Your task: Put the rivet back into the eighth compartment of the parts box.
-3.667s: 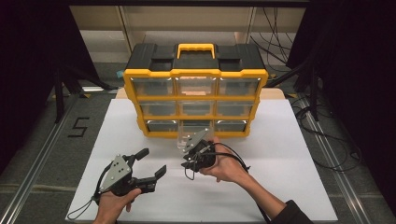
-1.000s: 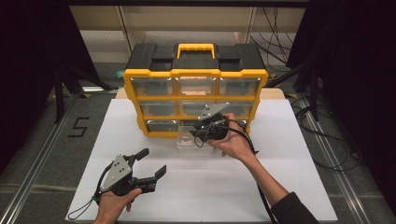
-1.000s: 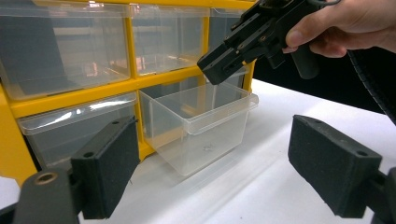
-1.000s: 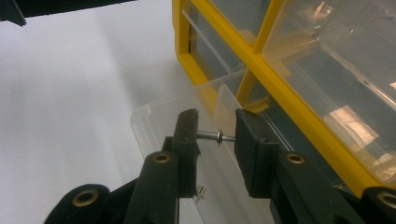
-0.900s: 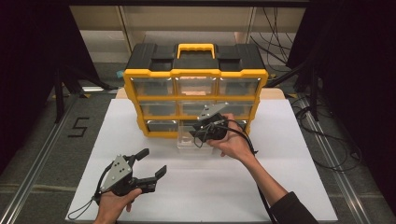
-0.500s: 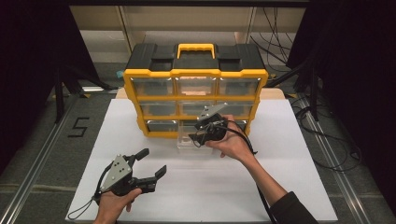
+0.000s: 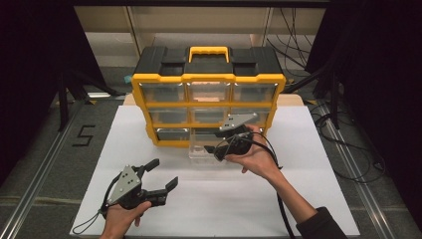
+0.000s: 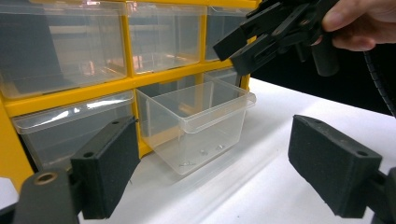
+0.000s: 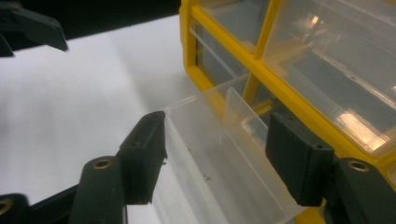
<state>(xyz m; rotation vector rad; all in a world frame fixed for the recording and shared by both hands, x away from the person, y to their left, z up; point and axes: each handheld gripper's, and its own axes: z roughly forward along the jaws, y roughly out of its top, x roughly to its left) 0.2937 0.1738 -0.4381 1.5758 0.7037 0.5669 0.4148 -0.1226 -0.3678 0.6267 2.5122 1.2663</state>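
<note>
A yellow organizer (image 7: 209,79) with clear drawers stands at the back of the white table. One clear drawer (image 7: 201,152) sticks out of the bottom middle slot and rests on the table; a few tiny bits lie in it (image 8: 196,126). My right gripper (image 7: 216,143) hovers just over the drawer's front end. Its jaws have just been opening and now straddle the drawer's front wall (image 9: 205,126) without pressing on it. My left gripper (image 7: 163,173) stays open and empty near the front left, pointing toward the drawer.
White table sheet (image 7: 298,199) spreads in front of and beside the organizer. Cables (image 7: 348,164) trail off the right edge. Other drawers of the organizer (image 8: 70,95) are pushed in.
The right hand carried the clear drawer from mid-table to the organizer's bottom middle slot. Its jaws have since spread off the drawer and the hand drew slightly back. The left gripper kept still.
</note>
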